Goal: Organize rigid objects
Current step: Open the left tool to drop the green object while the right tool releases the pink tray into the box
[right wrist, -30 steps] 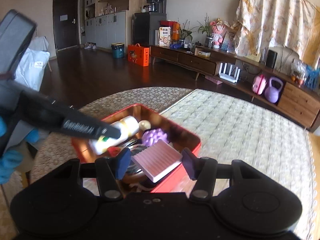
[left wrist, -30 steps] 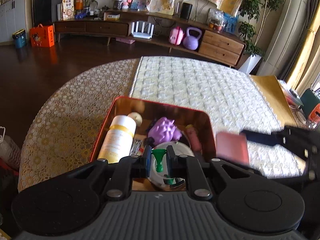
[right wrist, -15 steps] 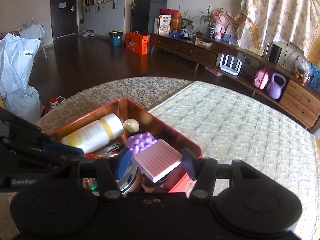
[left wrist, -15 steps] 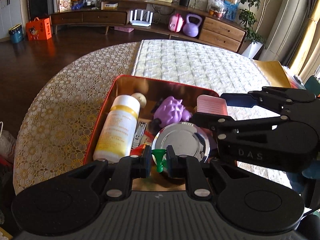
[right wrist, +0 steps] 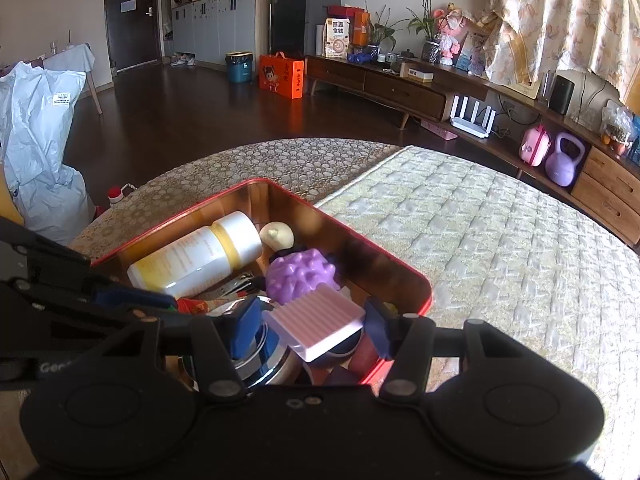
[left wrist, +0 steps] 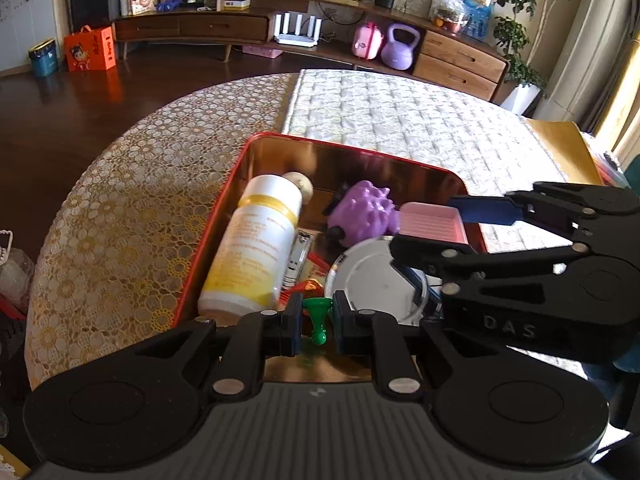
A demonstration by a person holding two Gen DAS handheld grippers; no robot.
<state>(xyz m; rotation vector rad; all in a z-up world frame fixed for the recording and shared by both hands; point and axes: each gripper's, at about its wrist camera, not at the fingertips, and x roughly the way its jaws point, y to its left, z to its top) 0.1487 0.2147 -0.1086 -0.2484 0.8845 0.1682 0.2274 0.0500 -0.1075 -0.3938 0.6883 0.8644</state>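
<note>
With your left gripper (left wrist: 316, 320) closed on the green pin (left wrist: 317, 317) and your right gripper (right wrist: 310, 330) closed on the pink block (right wrist: 316, 322), both over the red tin (left wrist: 240, 168), lower each into a free gap before you release

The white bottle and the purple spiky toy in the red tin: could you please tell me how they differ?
The white bottle is smooth and long, with a yellow band; the purple spiky toy is knobbly, rounder and shorter. The bottle lies on its side along the tin's left wall, while the toy sits nearer the middle, beside the pink block. Both rest inside the tin, held by neither tongs.
</note>
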